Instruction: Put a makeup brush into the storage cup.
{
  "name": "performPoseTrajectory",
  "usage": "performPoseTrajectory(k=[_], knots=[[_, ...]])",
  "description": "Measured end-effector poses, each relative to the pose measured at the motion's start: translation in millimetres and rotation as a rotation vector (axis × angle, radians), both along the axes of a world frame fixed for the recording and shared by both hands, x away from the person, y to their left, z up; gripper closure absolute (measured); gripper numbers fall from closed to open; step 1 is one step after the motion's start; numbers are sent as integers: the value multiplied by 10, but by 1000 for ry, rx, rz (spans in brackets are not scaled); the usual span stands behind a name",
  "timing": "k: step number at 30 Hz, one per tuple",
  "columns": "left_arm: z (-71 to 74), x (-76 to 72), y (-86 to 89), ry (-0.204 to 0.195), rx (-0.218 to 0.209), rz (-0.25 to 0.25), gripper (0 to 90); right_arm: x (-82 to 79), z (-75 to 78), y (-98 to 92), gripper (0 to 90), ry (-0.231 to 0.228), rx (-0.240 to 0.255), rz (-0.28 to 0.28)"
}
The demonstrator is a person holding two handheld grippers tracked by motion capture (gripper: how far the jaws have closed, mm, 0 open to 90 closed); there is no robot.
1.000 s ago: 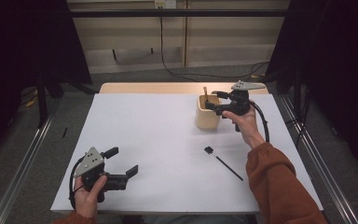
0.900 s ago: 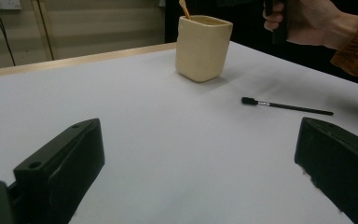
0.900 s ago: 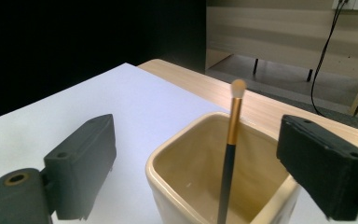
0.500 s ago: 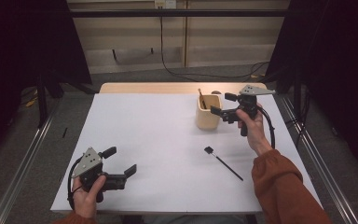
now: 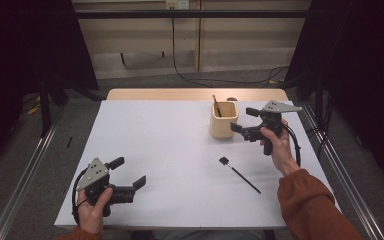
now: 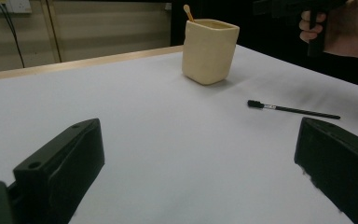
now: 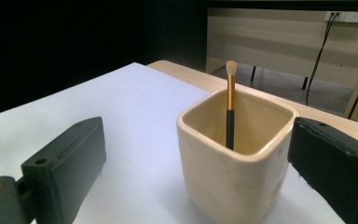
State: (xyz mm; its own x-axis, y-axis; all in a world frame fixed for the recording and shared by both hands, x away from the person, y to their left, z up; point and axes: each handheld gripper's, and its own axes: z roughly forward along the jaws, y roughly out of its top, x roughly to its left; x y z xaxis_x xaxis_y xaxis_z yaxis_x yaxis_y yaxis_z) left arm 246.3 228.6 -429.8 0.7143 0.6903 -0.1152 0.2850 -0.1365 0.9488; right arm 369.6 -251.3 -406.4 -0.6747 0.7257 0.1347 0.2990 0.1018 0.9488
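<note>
High view: the cream square cup (image 5: 224, 120) stands at two o'clock on the white table (image 5: 170, 150), holding a brush (image 5: 216, 106); the right gripper (image 5: 244, 120) is just beside it at its three o'clock, jaws spread, having just opened, nothing between them. Left gripper (image 5: 128, 173) at seven o'clock, released.
Left gripper view: a black brush (image 6: 292, 109) lies at four o'clock of the cup (image 6: 209, 50).
Right gripper view: the cup's (image 7: 235, 163) glossy, rounded walls hold the upright gold-and-black brush (image 7: 230, 105)

Lab: dark curtains (image 5: 35, 45), white-covered table (image 5: 170, 150), aluminium rails (image 5: 22, 185).
</note>
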Motion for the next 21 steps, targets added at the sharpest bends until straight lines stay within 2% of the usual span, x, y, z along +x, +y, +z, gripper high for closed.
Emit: performPoseTrajectory(k=[5, 11, 13, 21], knots=[[3, -4, -1, -2, 2, -3, 14, -134, -15, -60, 36, 8, 19, -11], [2, -5, 14, -3, 0, 4, 13, -289, -59, -154, 40, 20, 17, -24], [6, -5, 20, -6, 5, -7, 12, -338, -69, -179, 40, 23, 16, -27], [5, -7, 60, -12, -3, 5, 11, -597, -92, -212, 41, 42, 12, -15]])
